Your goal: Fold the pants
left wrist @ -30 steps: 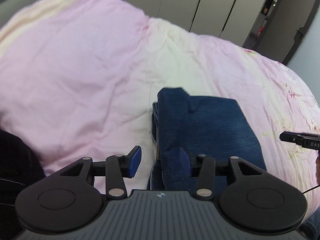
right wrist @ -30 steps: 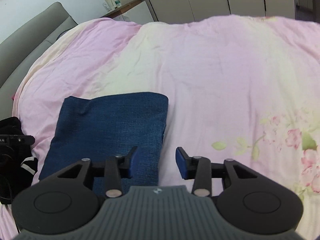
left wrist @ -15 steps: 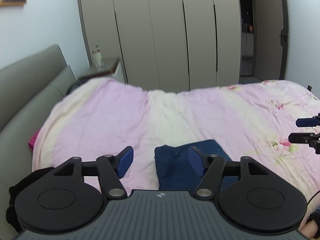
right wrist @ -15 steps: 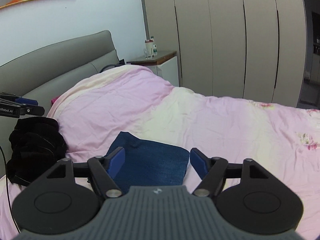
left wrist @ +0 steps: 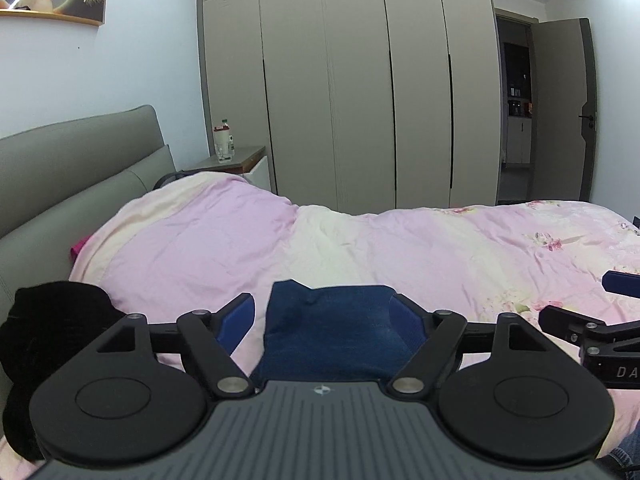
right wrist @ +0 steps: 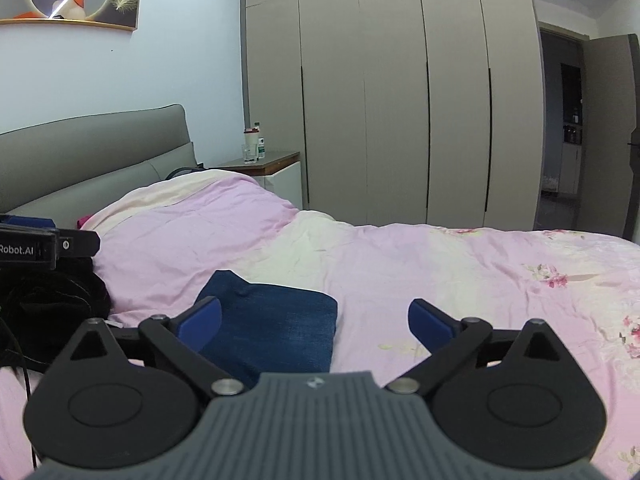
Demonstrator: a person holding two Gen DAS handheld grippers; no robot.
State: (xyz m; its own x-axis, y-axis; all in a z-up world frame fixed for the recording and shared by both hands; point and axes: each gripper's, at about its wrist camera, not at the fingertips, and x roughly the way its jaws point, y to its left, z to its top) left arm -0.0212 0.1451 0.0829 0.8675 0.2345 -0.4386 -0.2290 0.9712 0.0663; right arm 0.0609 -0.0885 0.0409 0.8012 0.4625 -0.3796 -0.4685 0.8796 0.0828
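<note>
The blue denim pants (left wrist: 328, 328) lie folded into a flat rectangle on the pink bedspread (left wrist: 440, 248). They also show in the right wrist view (right wrist: 276, 320). My left gripper (left wrist: 322, 318) is open and empty, held back from and above the pants. My right gripper (right wrist: 316, 320) is open wide and empty, to the right of the pants and clear of them. The right gripper's tip shows at the right edge of the left wrist view (left wrist: 600, 320). The left gripper shows at the left edge of the right wrist view (right wrist: 44, 244).
A black garment (left wrist: 52, 320) lies on the bed at the left, by the grey headboard (left wrist: 80, 168). A nightstand (right wrist: 268, 168) with bottles stands behind the bed. Tall wardrobe doors (right wrist: 400, 100) fill the far wall; a doorway (right wrist: 572, 140) is at right.
Both grippers have lifted and pulled back from the pants, tilting up from looking down at the bed to facing the room. Both jaws have opened wider. The pants lie still.
</note>
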